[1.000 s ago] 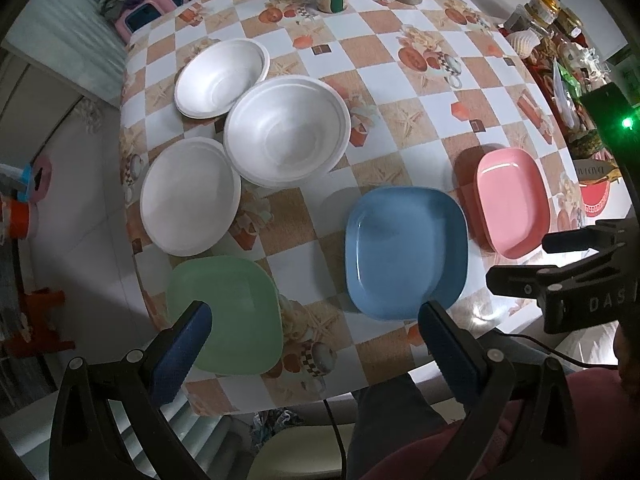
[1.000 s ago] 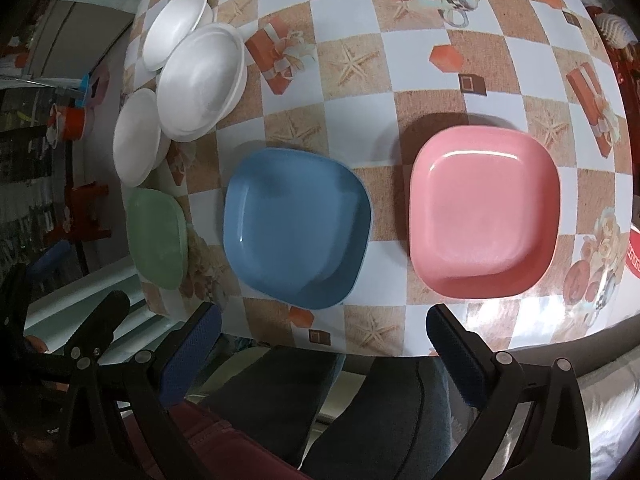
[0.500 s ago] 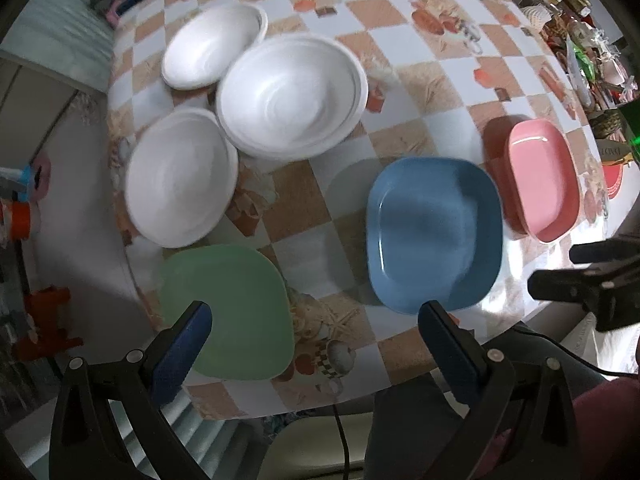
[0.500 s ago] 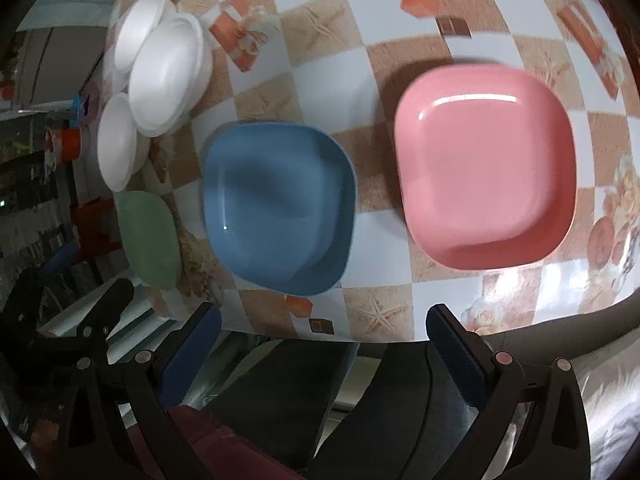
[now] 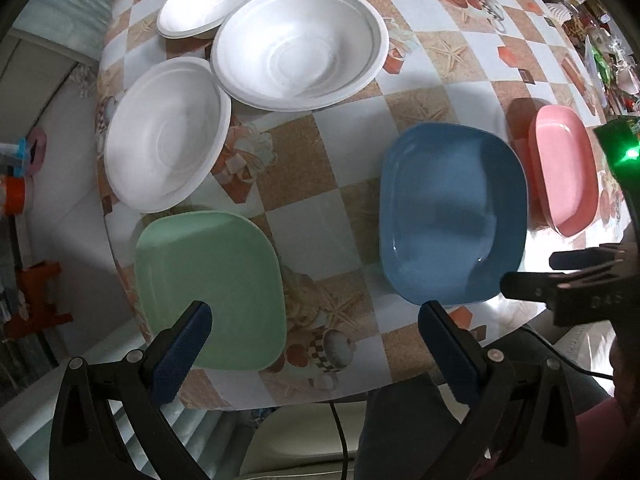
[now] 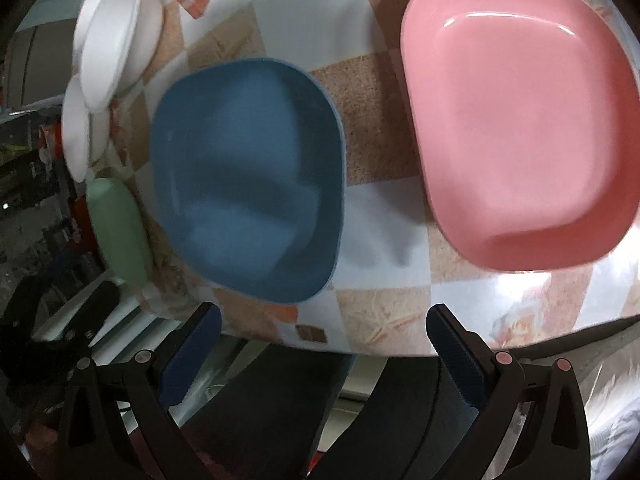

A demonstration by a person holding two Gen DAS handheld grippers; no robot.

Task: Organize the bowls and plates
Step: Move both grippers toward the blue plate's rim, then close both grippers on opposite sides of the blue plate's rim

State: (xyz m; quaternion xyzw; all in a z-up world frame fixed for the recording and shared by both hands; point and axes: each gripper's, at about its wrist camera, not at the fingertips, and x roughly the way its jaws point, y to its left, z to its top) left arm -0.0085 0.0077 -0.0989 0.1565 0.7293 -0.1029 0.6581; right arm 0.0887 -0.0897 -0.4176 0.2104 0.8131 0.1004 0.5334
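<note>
Both the left gripper [image 5: 314,322] and the right gripper [image 6: 322,326] hang wide open and empty above the table's near edge. The green plate [image 5: 208,288] lies near-left, the blue plate [image 5: 452,216] centre and the pink plate [image 6: 516,116] right. Each wants its near rim pinched squarely.

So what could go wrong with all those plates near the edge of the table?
1. The square green plate lies close to the near edge of the checked tablecloth table; a nudge from the open left gripper might tip it off.
2. The square blue plate also lies near that edge, in front of the open right gripper, so a clumsy grab could push it over.
3. The round white foam bowls overlap, so lifting one may drag another.
</note>
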